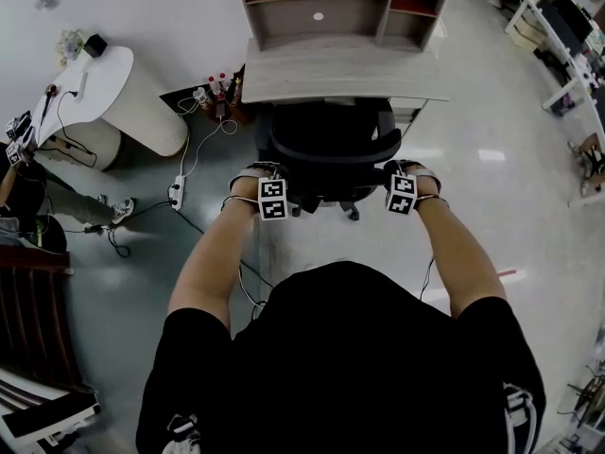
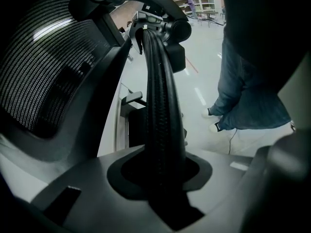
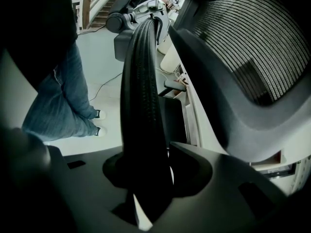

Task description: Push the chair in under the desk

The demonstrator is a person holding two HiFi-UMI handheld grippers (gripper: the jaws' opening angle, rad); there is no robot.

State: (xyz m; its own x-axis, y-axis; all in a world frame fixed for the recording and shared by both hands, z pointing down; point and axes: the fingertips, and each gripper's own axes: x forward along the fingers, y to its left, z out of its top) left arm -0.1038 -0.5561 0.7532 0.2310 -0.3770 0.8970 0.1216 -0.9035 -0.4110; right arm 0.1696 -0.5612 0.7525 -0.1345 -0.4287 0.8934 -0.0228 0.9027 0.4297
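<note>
An office, likely open-plan: a pale desk (image 1: 340, 74) with a shelf hutch (image 1: 345, 3) at top centre, a black mesh chair (image 1: 331, 149) before it, a row of workstations (image 1: 567, 26) with what may be monitors at upper right, and a polished floor (image 1: 492, 187).

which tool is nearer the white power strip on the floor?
Left. The left tool, on the black mesh chair's left armrest, sits just right of the white power strip; the right tool grips the right armrest, across the chair.
</note>
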